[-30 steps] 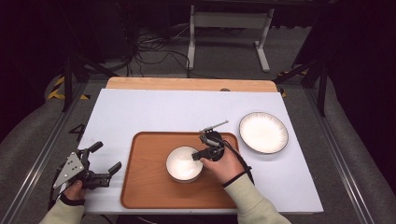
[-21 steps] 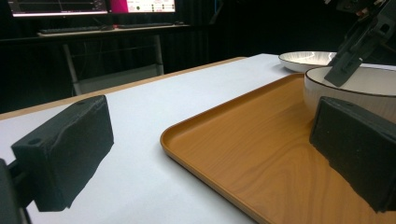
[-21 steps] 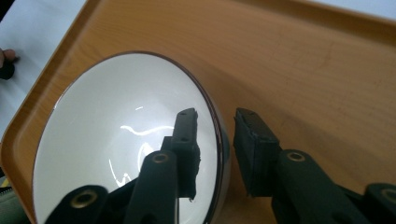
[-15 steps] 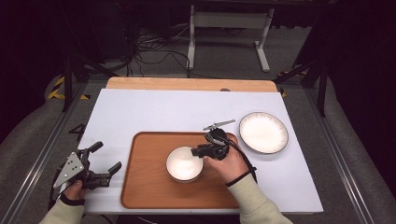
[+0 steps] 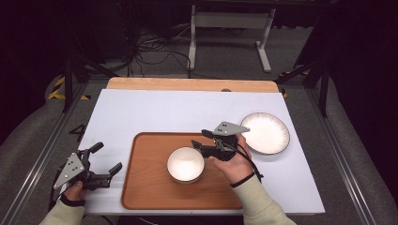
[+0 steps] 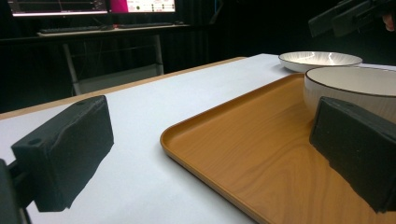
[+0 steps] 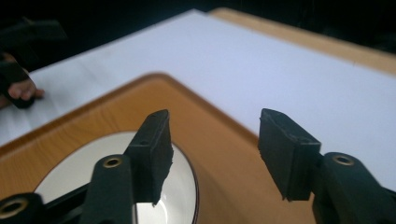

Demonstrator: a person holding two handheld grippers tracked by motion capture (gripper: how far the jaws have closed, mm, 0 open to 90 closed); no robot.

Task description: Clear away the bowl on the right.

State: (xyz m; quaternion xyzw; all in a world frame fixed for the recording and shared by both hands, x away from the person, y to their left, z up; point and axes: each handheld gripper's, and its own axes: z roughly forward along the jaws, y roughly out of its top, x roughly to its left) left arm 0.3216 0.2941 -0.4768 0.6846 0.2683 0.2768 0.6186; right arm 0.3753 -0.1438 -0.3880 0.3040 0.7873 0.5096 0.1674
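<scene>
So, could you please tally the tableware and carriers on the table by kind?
Bowl: 1
Plate: 1
Wooden tray: 1
Total: 3

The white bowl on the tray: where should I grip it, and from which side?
Grip the white bowl by its thin upright rim, on the side nearest the right hand-held gripper, probably from above with one jaw inside and one outside. It sits upright on the wooden tray, and its rounded body looks too wide to span.
</scene>
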